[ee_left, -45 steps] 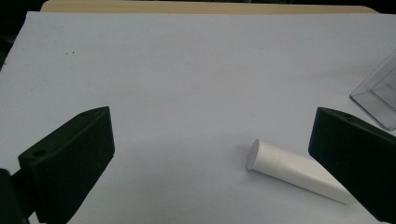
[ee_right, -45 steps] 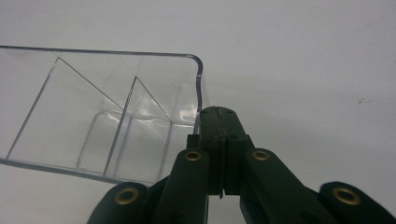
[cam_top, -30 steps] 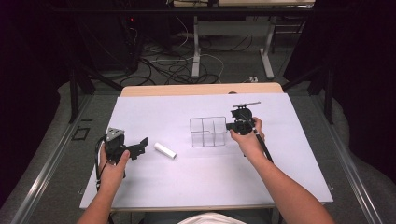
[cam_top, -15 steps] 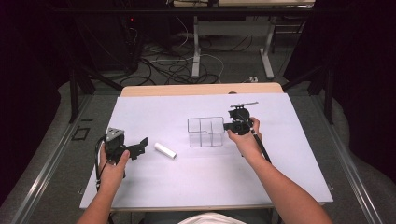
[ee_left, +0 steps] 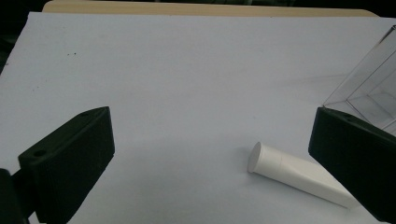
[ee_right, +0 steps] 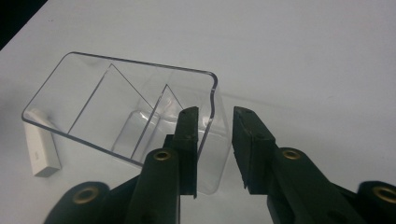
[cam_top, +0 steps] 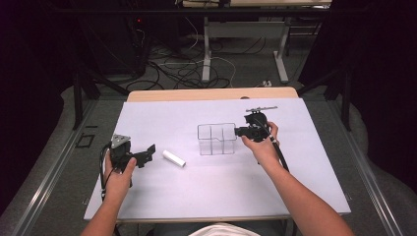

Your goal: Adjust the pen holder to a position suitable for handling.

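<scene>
A clear plastic organizer point(cam_top: 216, 139) with dividers stands upright near the middle of the white table cover point(cam_top: 206, 196). My right gripper point(cam_top: 239, 131) is at its right end. In the right gripper view, the jaws point(ee_right: 214, 121) straddle the organizer's end wall point(ee_right: 116, 107), one inside and one outside. They have just been opening, and a gap shows on both sides of the wall. A white tube point(cam_top: 174, 158) lies on its side left of the organizer. My left gripper point(cam_top: 147, 153) stands wide open just left of the tube point(ee_left: 299, 175), holding nothing.
A wooden table edge point(cam_top: 211, 93) shows past the far side of the cover. Beyond it, cables and desk legs point(cam_top: 206, 54) crowd the floor. Bare cover stretches in front of and to the right of the organizer.
The right gripper's jaws have parted a little around the organizer's end wall. The left hand and the tube have not moved.
</scene>
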